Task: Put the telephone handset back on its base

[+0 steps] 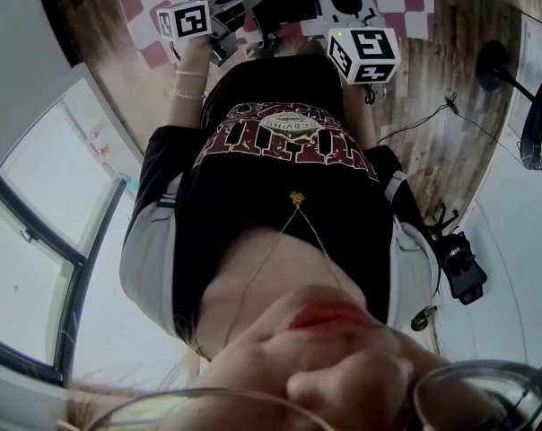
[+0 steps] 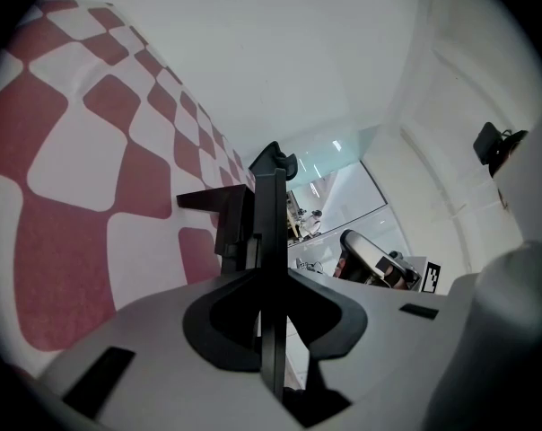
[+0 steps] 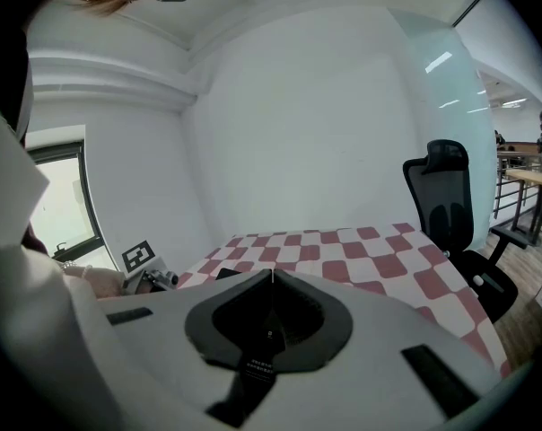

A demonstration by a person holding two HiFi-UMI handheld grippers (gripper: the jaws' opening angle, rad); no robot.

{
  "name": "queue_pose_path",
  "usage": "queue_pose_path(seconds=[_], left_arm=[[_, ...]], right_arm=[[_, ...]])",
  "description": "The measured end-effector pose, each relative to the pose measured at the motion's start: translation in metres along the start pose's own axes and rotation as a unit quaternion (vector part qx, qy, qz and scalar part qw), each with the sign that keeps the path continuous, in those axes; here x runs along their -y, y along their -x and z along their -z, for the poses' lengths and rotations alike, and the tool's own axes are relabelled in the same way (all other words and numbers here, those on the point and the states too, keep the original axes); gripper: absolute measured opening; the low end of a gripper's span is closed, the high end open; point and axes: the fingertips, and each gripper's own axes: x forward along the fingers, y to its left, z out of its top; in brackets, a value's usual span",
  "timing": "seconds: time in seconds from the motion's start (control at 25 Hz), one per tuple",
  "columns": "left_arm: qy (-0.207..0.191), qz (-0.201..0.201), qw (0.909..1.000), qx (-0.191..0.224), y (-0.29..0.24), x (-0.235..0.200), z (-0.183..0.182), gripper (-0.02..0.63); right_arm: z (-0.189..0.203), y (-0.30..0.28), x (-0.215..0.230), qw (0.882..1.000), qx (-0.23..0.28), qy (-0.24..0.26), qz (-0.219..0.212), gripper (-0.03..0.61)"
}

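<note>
Telephone [image 2: 208,202] shows dark and flat on checked cloth [image 2: 83,160]; left gripper [image 2: 275,162] and right gripper [image 3: 271,275] jaws closed, empty.

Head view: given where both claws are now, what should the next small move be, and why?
Probably tip the head camera toward the checkered tablecloth. The head view is mostly filled by the person's black shirt, with the table only at its top edge. The left claw and right claw hold nothing, and no handset or base can be made out.

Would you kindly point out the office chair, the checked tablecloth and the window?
office chair [image 3: 447,209]: right gripper view, on its backrest.
checked tablecloth [image 3: 343,250]: right gripper view, on its top surface.
window [image 3: 65,196]: right gripper view, on the glass pane.
</note>
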Motion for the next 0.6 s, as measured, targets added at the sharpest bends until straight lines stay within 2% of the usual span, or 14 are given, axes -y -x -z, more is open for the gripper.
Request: queue_pose_path(seconds=[0.6], left_arm=[[-0.006, -0.003, 1.0, -0.007, -0.014, -0.013, 0.003, 0.08]], right_arm=[[0.006, 0.004, 0.005, 1.0, -0.01, -0.005, 0.007, 0.023]])
